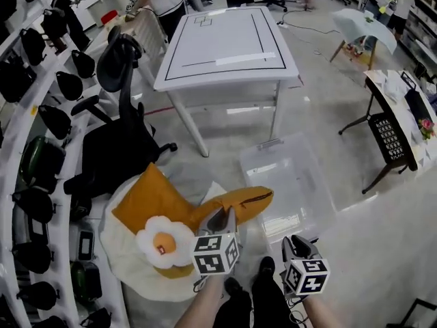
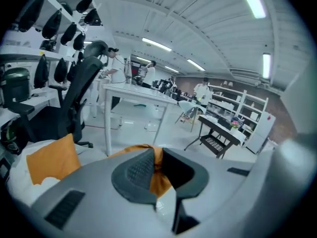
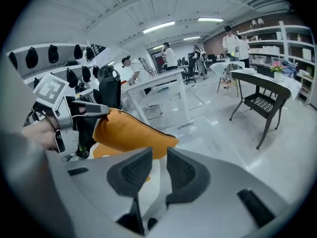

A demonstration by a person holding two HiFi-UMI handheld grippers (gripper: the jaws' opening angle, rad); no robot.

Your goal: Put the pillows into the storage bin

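Orange pillow hangs off the floor at the left edge of the clear storage bin, its end pinched tight in the jaws of your left hand-held gripper. Your right hand-held gripper is empty, jaws slightly apart. Just left, a square orange pillow and a flower pillow lie on a white cushion on the floor.

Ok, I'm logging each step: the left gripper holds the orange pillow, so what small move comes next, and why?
Probably swing the orange pillow to the right, over the clear storage bin, before opening. The left gripper has its jaws shut on the pillow's fabric, and in the head view the pillow reaches only the bin's near-left edge, so letting go now might miss.
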